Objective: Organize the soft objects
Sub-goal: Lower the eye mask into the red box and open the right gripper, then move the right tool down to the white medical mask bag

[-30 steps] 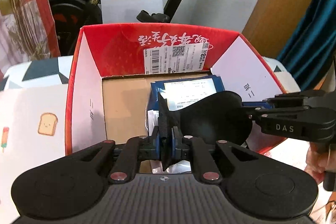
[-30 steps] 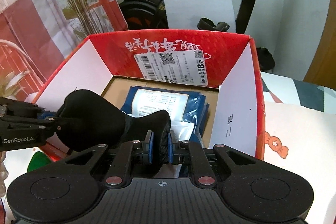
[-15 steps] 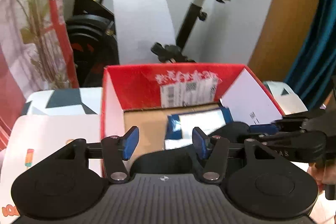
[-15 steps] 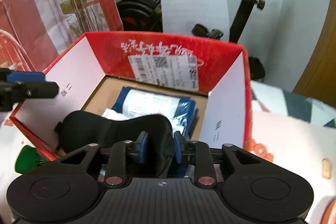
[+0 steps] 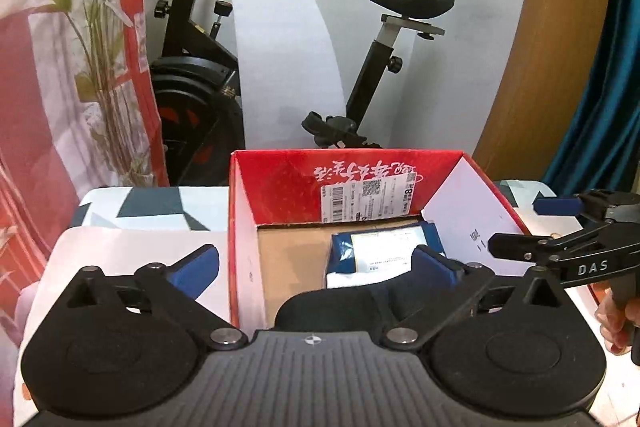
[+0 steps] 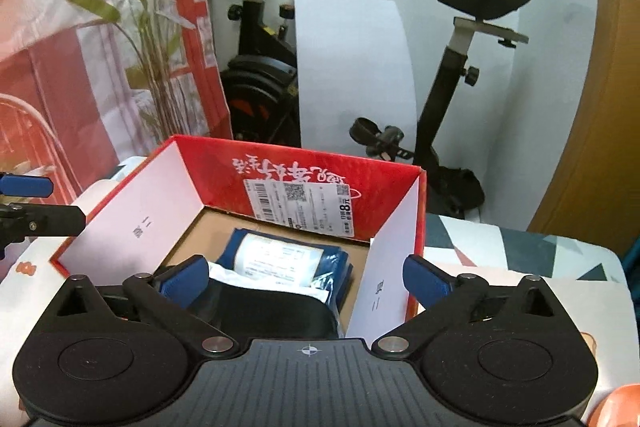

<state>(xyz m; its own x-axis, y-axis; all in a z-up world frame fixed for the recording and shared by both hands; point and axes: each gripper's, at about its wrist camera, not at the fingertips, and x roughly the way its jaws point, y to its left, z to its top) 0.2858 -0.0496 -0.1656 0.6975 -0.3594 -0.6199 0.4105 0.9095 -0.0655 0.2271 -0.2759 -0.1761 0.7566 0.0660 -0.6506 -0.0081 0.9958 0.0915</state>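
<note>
A black soft item (image 5: 332,307) lies in the red cardboard box (image 5: 280,183), against a blue plastic packet (image 5: 384,251) with a white label. My left gripper (image 5: 316,267) hangs above the box's near edge, its jaws opening wide and its pads clear of the item. In the right wrist view the same black item (image 6: 272,311) lies below my right gripper (image 6: 308,281), whose jaws are also opening and press on nothing. The blue packet (image 6: 280,259) lies behind it in the box (image 6: 400,187). Each gripper shows at the other view's edge: right gripper (image 5: 516,227), left gripper (image 6: 52,201).
The box stands on a table with a patterned white cloth (image 5: 132,251). Behind it are an exercise bike (image 5: 384,75), a curved white sheet (image 5: 288,67) and a potted plant (image 6: 156,39). A person's hand (image 5: 612,319) holds the right gripper's handle.
Both grippers were shut on the black item a second ago. They have opened wide, let it go into the box, and risen and tilted up.
</note>
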